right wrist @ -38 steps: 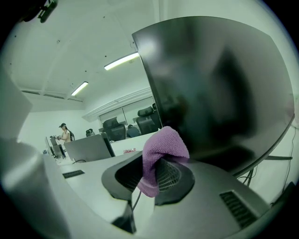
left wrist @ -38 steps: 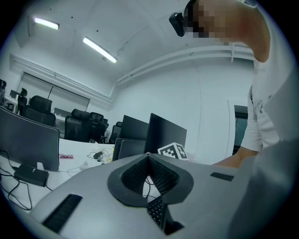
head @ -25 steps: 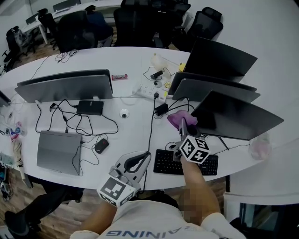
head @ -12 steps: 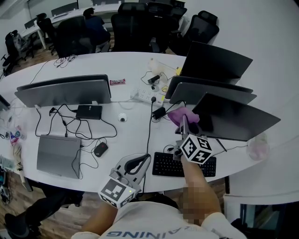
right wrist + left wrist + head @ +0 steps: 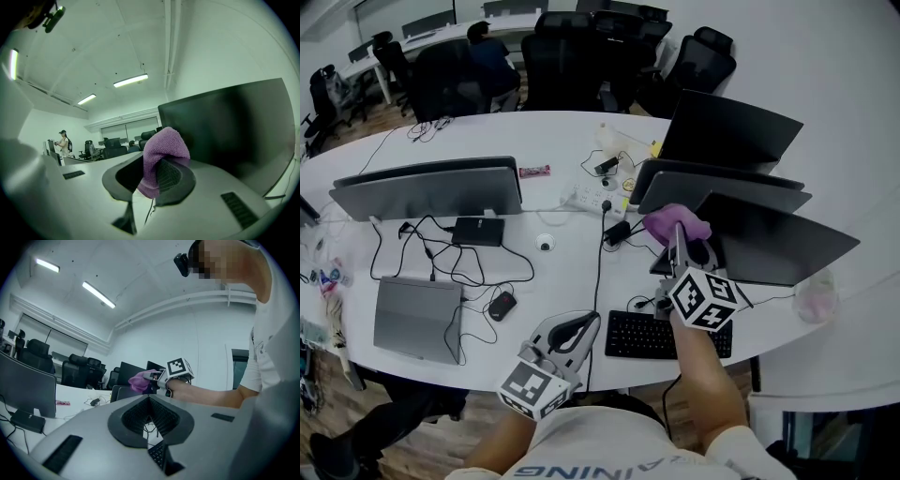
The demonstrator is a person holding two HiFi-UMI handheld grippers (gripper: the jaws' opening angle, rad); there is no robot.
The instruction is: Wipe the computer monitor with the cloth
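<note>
Right gripper [image 5: 677, 236] held out over a white table [image 5: 562, 272], jaws clamped tight on a purple cloth [image 5: 675, 223], bunched up and bulging past the tips. Cloth right at the left end of a dark monitor [image 5: 773, 239], close against its screen; touching or not, unclear. Left gripper [image 5: 579, 325] low, near the body, over the table edge left of a keyboard [image 5: 637, 336], jaws pressed together, holding nothing.
</note>
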